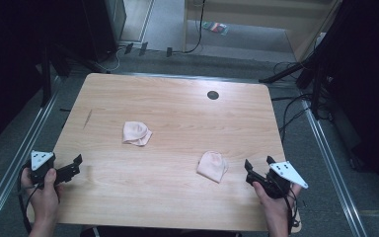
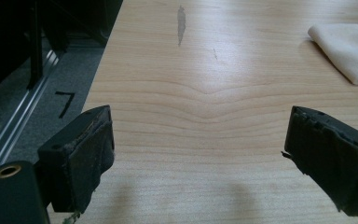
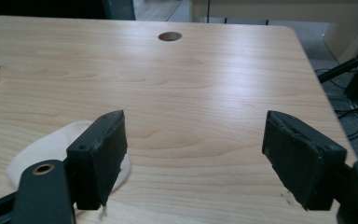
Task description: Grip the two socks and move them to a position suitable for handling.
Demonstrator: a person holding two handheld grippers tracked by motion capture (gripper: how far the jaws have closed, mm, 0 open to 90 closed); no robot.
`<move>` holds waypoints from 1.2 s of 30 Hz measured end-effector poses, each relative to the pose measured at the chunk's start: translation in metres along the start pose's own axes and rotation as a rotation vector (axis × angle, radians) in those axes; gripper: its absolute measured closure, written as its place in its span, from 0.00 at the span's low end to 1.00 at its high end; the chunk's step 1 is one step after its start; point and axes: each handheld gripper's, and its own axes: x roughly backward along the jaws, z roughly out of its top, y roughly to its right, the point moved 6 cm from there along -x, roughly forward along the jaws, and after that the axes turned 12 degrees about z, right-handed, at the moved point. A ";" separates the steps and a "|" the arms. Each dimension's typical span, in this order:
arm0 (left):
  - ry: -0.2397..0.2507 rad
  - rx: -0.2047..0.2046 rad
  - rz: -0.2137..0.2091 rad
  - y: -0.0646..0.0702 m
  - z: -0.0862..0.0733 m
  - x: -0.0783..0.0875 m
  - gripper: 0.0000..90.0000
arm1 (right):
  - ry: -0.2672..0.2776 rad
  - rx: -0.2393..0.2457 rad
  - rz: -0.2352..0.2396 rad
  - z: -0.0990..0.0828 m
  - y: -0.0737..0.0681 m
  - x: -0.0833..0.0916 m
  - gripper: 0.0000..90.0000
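Observation:
Two small pale pink cloths lie crumpled on the wooden table (image 1: 177,108). One cloth (image 1: 136,133) sits left of centre, and its edge shows at the upper right of the left gripper view (image 2: 349,46). The other cloth (image 1: 212,166) lies nearer the front right. My left gripper (image 1: 75,166) is held at the table's front left corner, open with bare wood between its jaws (image 2: 200,121). My right gripper (image 1: 259,163) is open just right of the nearer cloth. In the right gripper view (image 3: 193,121) that cloth (image 3: 42,149) lies partly behind the left jaw, not between the jaws.
A round dark cable hole (image 1: 212,95) sits near the table's far edge. A dark streak (image 2: 181,23) marks the wood at the left. Metal floor rails (image 1: 10,168) run along both sides, with cables and dark stands (image 1: 316,84) at the right.

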 end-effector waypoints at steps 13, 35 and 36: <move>-0.012 0.014 -0.008 -0.001 0.000 -0.001 0.09 | -0.110 0.016 0.065 0.018 -0.052 -0.049 0.30; -0.015 0.042 -0.023 0.009 0.007 0.004 0.09 | -0.319 -0.028 0.104 -0.041 -0.072 -0.085 0.42; -0.016 0.035 -0.025 0.012 0.008 0.005 0.09 | -0.319 -0.028 0.104 -0.041 -0.072 -0.085 0.42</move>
